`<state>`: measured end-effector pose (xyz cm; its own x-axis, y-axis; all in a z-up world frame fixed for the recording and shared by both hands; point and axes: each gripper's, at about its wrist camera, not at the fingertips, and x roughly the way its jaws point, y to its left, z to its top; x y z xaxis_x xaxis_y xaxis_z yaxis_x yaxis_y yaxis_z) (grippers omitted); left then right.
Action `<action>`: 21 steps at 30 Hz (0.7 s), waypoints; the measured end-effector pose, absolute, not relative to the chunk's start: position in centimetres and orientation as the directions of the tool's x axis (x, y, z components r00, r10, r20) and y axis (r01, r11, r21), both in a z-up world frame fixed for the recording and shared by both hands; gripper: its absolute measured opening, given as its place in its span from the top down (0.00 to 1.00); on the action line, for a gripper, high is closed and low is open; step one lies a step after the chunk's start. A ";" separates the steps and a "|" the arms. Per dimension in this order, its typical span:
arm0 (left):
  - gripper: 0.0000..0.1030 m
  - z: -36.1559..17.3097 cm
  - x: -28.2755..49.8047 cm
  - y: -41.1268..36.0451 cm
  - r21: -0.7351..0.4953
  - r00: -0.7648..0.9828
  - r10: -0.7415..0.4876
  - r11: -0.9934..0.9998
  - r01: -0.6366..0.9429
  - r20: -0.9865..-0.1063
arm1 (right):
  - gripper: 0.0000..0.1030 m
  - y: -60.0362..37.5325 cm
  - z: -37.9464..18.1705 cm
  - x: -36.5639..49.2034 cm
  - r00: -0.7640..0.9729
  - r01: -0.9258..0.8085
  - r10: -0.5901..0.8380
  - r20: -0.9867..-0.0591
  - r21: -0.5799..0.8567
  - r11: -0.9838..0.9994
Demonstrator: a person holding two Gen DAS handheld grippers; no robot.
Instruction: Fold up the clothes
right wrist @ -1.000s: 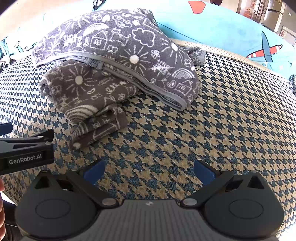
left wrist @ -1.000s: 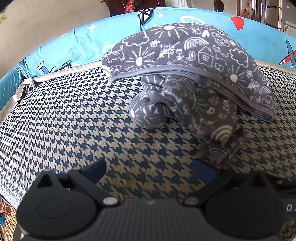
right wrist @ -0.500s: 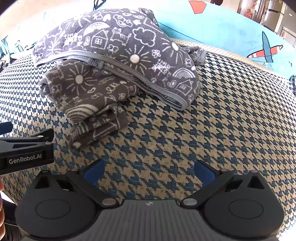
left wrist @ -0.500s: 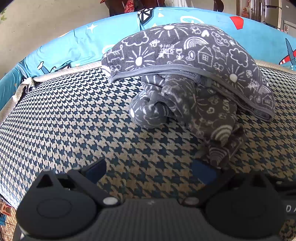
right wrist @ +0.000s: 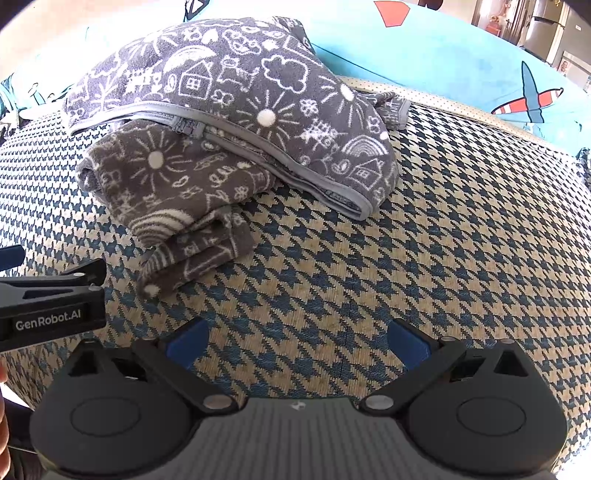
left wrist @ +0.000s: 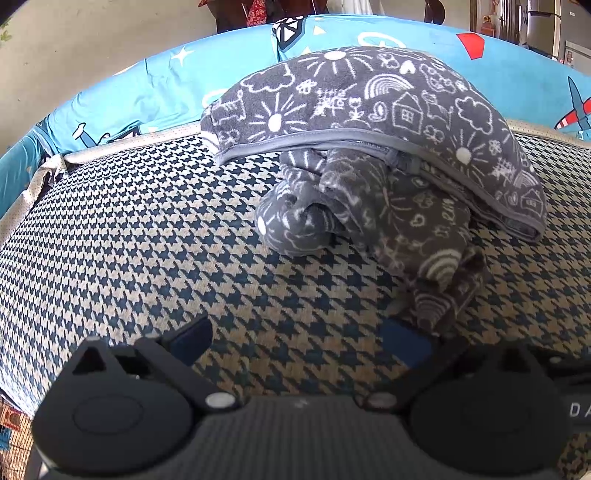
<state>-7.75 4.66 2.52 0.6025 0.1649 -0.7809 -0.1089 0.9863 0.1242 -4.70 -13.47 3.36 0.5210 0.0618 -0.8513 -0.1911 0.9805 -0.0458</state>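
A grey fleece garment (left wrist: 369, 122) with white doodle print lies bundled on the houndstooth surface (left wrist: 147, 240). Its zip-edged top layer is folded over, and a sleeve (left wrist: 436, 295) sticks out toward me. It also shows in the right wrist view (right wrist: 229, 110), with its sleeve (right wrist: 192, 251) at lower left. My left gripper (left wrist: 299, 341) is open and empty, its right fingertip just short of the sleeve end. My right gripper (right wrist: 297, 339) is open and empty over bare surface, right of the sleeve. The left gripper's body (right wrist: 48, 306) shows at the right wrist view's left edge.
A blue sheet with plane and star prints (left wrist: 155, 88) runs behind the houndstooth surface, also in the right wrist view (right wrist: 461, 62). The surface's near-left edge (left wrist: 14, 369) drops off. A room with a fridge (right wrist: 543, 26) lies beyond.
Both grippers stay open and nearly still. The garment has not moved; the views have only shifted very slightly.
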 end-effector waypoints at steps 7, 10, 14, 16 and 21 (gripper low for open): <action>0.00 2.9 -7.5 5.1 0.109 0.610 0.167 0.985 -0.131 -0.775 | 0.00 -13.4 3.4 -4.8 0.536 -0.192 0.082 -0.840 -0.027 0.981; 0.00 3.1 -7.3 5.4 0.103 0.615 0.174 0.983 -0.149 -0.769 | 0.00 -13.5 3.5 -4.8 0.545 -0.196 0.097 -0.833 -0.014 0.981; 0.00 3.5 -7.1 5.8 0.098 0.624 0.183 0.981 -0.169 -0.760 | 0.01 -13.5 3.8 -4.7 0.558 -0.217 0.101 -0.824 -0.027 0.976; 0.00 3.7 -6.9 6.0 0.091 0.628 0.180 0.981 -0.171 -0.757 | 0.02 -13.7 3.8 -4.5 0.554 -0.215 0.094 -0.827 -0.033 0.976; 0.00 4.5 -6.5 6.5 0.061 0.651 0.164 0.982 -0.178 -0.741 | 0.05 -15.0 4.7 -3.6 0.567 -0.181 0.073 -0.820 -0.038 0.983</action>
<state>-6.49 6.52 4.53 0.6508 0.1642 -0.7412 -0.1779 0.9821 0.0613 -3.63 -14.96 4.71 0.5673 0.0729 -0.8203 -0.1807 0.9828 -0.0376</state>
